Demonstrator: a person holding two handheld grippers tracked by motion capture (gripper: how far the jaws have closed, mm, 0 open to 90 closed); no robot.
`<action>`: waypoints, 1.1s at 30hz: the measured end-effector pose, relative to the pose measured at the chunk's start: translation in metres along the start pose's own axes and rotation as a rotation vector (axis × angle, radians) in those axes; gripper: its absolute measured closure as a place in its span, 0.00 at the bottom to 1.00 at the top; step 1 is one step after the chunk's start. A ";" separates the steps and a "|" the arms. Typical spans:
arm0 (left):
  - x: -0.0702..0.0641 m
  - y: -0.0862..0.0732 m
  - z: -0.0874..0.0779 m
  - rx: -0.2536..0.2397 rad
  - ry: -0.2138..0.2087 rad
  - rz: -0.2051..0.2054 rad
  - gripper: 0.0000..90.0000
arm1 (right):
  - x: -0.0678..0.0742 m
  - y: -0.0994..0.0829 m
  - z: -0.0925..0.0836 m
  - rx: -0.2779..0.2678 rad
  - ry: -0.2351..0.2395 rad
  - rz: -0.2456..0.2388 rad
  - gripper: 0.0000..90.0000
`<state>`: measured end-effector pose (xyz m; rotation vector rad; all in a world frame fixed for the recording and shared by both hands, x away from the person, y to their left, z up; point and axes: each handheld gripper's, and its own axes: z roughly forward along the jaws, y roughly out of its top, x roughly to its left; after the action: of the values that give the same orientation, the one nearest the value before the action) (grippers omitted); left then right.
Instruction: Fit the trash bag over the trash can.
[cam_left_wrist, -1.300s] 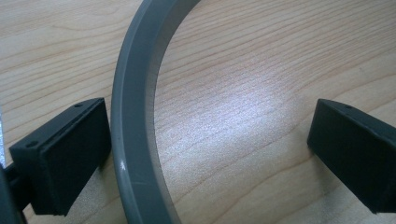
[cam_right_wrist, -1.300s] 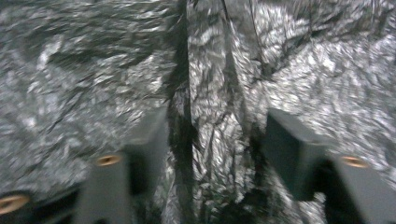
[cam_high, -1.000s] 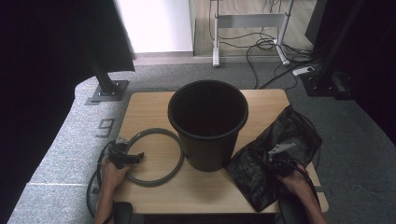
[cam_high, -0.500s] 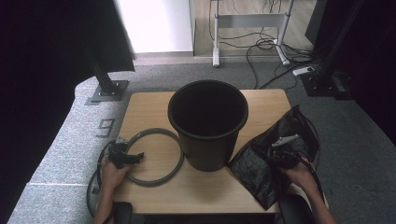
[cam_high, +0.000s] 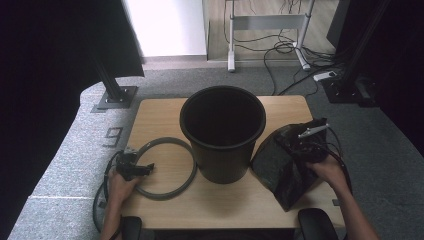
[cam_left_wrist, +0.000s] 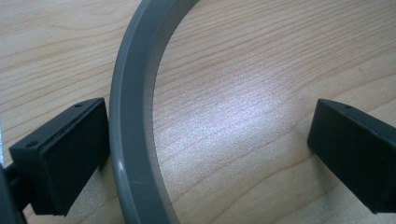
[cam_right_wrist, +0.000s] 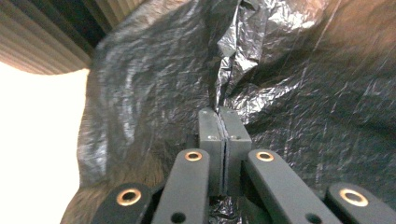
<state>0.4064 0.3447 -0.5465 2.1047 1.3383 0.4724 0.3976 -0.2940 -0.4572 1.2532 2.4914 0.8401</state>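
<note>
Pinching only a thin fold of the black bag (cam_high: 285, 165), which hangs beside the bucket (cam_high: 222, 130) over the bench (cam_high: 165, 112), the shut right tongs (cam_right_wrist: 223, 122) could tear it or let it slip, while the left tongs (cam_left_wrist: 205, 140) stand wide open astride the grey ring (cam_left_wrist: 133, 140).

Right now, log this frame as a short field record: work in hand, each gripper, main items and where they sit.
work in hand: fitting a black plastic bag to a bin
right gripper: shut on a fold of the bag, holding it off the table to the bin's right
left gripper: open, jaws either side of the grey ring; one pad against its outer edge, the other well apart
black bin: upright, mid-table, empty as far as visible
grey ring position: flat on the wooden table, left of the bin
</note>
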 end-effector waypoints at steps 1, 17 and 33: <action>0.000 0.000 0.000 0.000 0.000 0.000 0.00 | 0.000 0.003 -0.002 -0.004 -0.002 -0.003 0.98; 0.000 0.000 0.000 0.000 0.000 0.000 0.00 | 0.002 0.059 -0.032 -0.050 0.036 -0.004 0.97; 0.000 0.000 0.000 0.000 -0.002 0.002 0.00 | 0.016 0.116 -0.065 -0.086 0.055 -0.046 0.97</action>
<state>0.4066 0.3447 -0.5465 2.1062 1.3352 0.4702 0.4361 -0.2519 -0.3359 1.1553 2.4878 0.9711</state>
